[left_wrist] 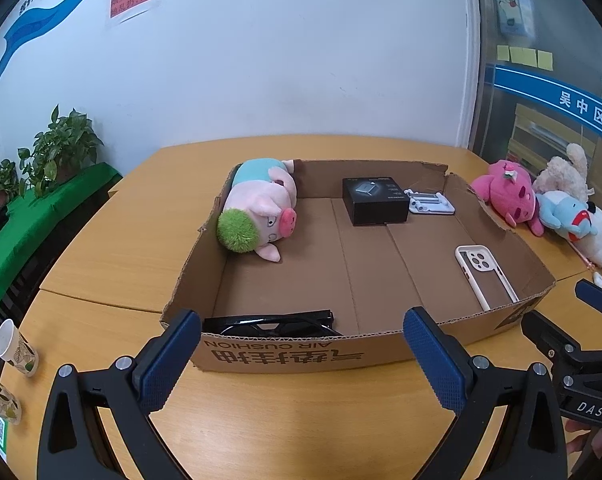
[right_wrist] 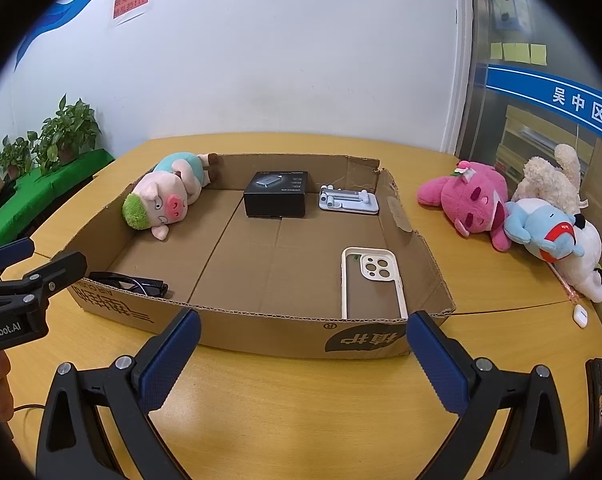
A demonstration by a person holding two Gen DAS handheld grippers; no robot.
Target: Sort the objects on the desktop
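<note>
A shallow cardboard box lies on the wooden table. In it are a pig plush with green hair, a black box, a white phone stand, a white phone case and black sunglasses. My left gripper is open and empty before the box's near wall, by the sunglasses. My right gripper is open and empty before the near wall, by the phone case.
A pink plush, a beige plush and a blue-and-white plush lie on the table right of the box. A white earbud case lies near the right edge. Paper cups stand at left. Potted plants stand beyond.
</note>
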